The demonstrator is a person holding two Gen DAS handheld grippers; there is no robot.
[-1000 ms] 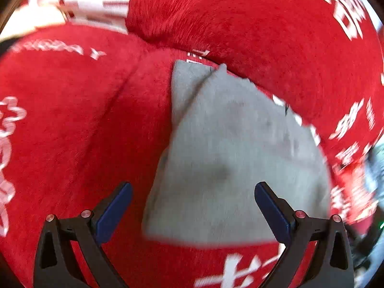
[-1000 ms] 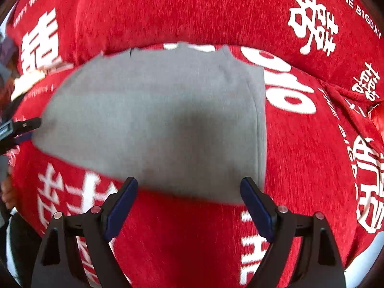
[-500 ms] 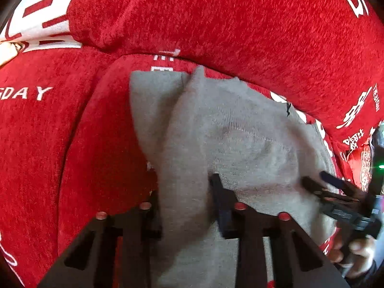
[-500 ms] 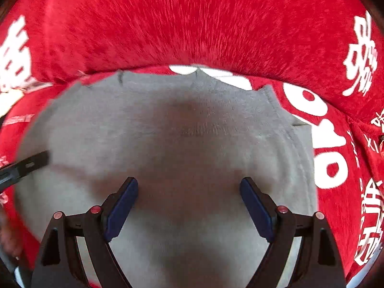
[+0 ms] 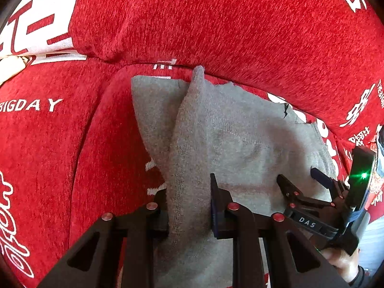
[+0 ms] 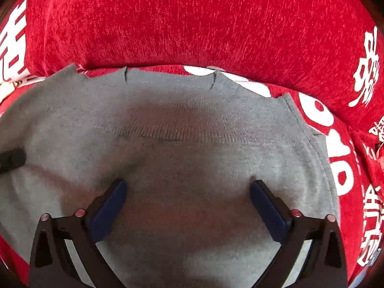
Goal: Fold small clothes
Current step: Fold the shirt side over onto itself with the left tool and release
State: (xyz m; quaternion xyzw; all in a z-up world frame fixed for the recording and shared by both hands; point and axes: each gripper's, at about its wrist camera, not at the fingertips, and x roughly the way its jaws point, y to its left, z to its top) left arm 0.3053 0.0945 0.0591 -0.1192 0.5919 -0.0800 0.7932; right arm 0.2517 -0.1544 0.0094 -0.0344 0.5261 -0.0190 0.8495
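A grey knit garment [image 5: 240,144] lies spread on a red cover [image 5: 216,24] printed with white characters and lettering, its far edge close to the seam where the seat meets the red backrest. The left tool [image 5: 189,206] has just been closing and now pinches a raised ridge of the grey fabric between its narrow jaws; the fold stands up from the tool and runs away toward the garment's far edge. The right tool [image 6: 188,206] has just been opening and stands wide, its blue-padded fingers [image 6: 108,206] resting on the flat cloth with fabric beneath and between them but nothing pinched. In the left wrist view the right tool [image 5: 302,180] shows at the garment's right side, with a hand [image 5: 340,261] holding it from behind and a green light glowing on its body.
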